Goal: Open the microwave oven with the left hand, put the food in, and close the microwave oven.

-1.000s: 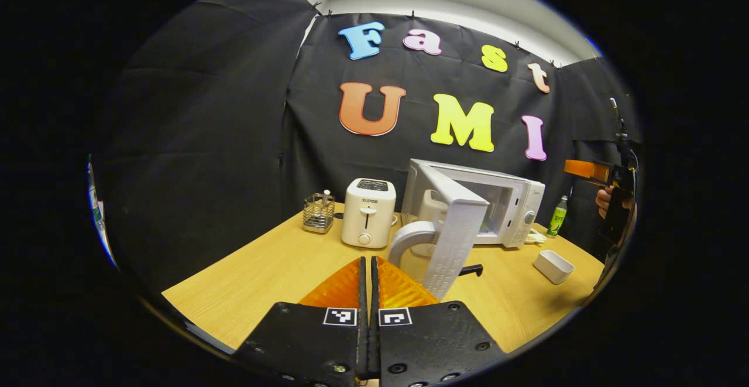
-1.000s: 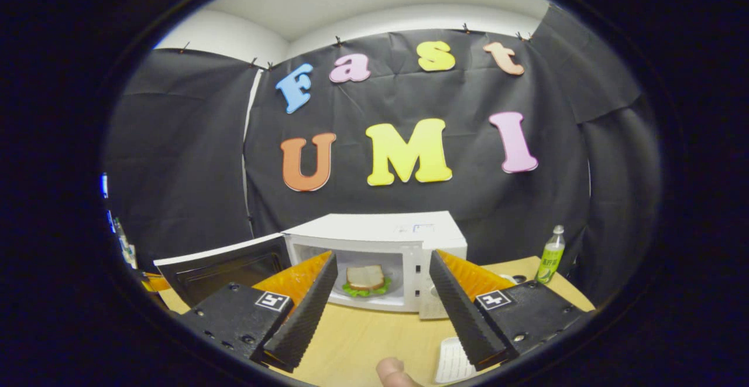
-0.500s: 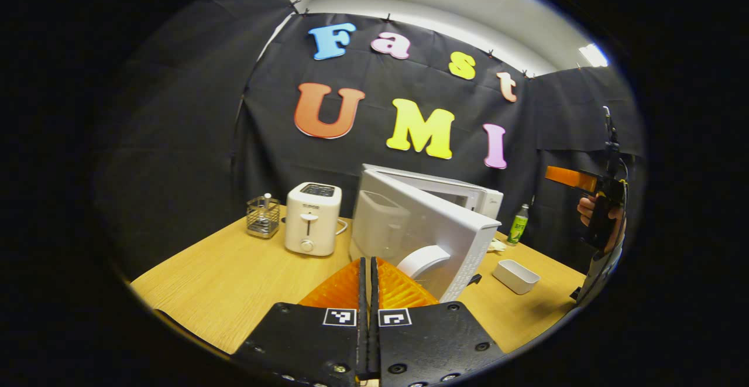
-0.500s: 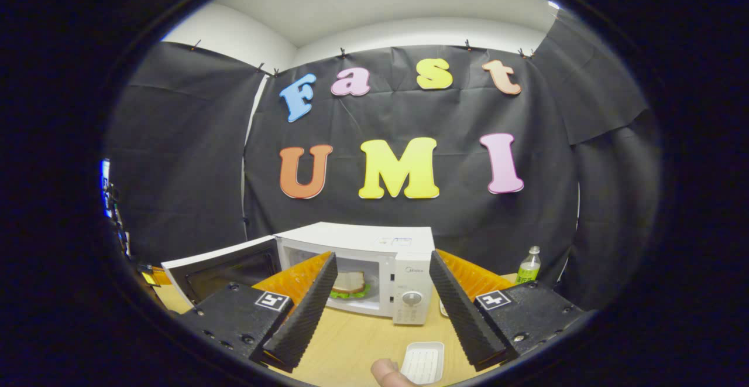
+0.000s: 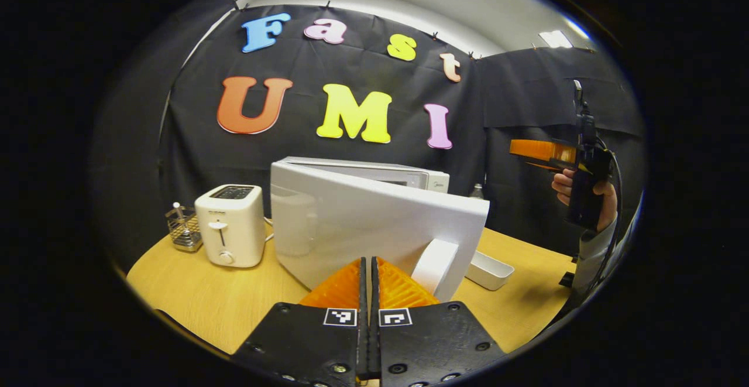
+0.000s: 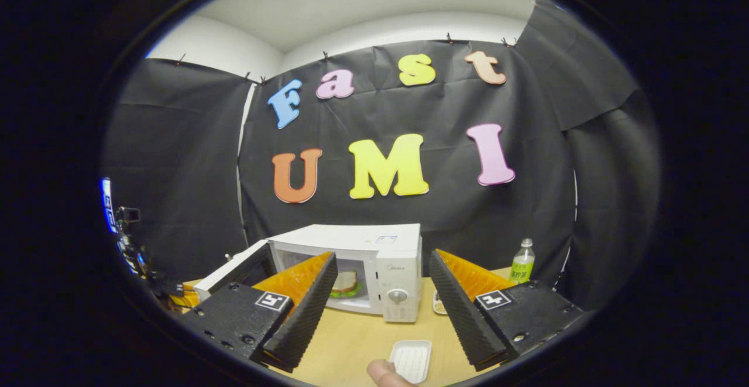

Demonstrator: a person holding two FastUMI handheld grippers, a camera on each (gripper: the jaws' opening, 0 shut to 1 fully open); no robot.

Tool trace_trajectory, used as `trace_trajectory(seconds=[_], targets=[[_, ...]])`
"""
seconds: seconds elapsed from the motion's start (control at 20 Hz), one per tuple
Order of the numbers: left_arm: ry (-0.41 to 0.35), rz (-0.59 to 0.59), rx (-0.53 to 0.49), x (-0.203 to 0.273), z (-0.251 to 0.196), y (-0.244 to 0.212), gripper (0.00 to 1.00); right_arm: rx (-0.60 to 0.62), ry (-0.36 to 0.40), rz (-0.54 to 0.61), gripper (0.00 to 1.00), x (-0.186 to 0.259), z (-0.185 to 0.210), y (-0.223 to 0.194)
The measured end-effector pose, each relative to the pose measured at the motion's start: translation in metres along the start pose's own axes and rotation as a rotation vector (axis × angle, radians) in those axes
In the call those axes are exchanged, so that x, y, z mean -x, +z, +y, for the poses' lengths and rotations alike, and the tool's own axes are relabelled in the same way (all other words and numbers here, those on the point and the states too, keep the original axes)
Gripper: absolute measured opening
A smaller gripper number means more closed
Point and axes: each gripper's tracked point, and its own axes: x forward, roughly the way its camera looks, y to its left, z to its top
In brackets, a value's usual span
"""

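**A:** Where does the microwave sit from you, biggest thing first?

**B:** The table [image 5: 222,305] carries everything. On it the microwave [image 6: 357,240] stands at the back, and its door [image 5: 363,223] hangs partly open, swung out toward me. In the left gripper view the door's broad outer face lies straight ahead of my left claw [image 5: 367,273], its long side running across my view, with the handle [image 5: 434,265] just right of my fingertips. I cannot tell whether I am touching the door or only very near it.

**A:** And your claws?

**B:** The left claw is pressed together with nothing between its fingers. The right claw [image 6: 380,293] is spread wide and empty, held up in the air well off to the right of the microwave.

**A:** The food?

**B:** In the right gripper view the sandwich [image 6: 345,283] lies inside the microwave's chamber. So I judge closing is what remains, and the left claw is much the nearer one. The push should go forward against the door's face, toward the microwave's front.

**A:** Anything smaller?

**B:** A toaster [image 5: 230,224] left of the microwave, a white tray [image 6: 411,359] in front of it.
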Motion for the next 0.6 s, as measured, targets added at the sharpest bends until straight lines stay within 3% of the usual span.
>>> trace_trajectory(seconds=[0.1, 0.15, 0.2, 0.25, 0.6], targets=[[-0.038, 0.008, -0.006, -0.018, -0.008, -0.002, 0.0, -0.002, -0.012, -0.003, 0.91, 0.0, -0.009, -0.004], [-0.052, 0.011, -0.01, -0.025, -0.013, -0.003, 0.0, -0.008, -0.01, -0.003, 1.0, -0.001, -0.012, -0.006], [-0.054, 0.008, -0.016, -0.032, -0.015, -0.002, 0.0, -0.012, -0.006, -0.001, 1.0, -0.002, -0.014, -0.009], [-0.058, 0.007, -0.014, -0.041, -0.018, -0.001, 0.0, -0.017, -0.004, 0.001, 0.91, -0.002, -0.018, -0.01], [-0.025, -0.001, -0.001, -0.099, -0.027, 0.009, 0.0, -0.037, 0.002, -0.007, 0.91, -0.004, -0.04, -0.014]])
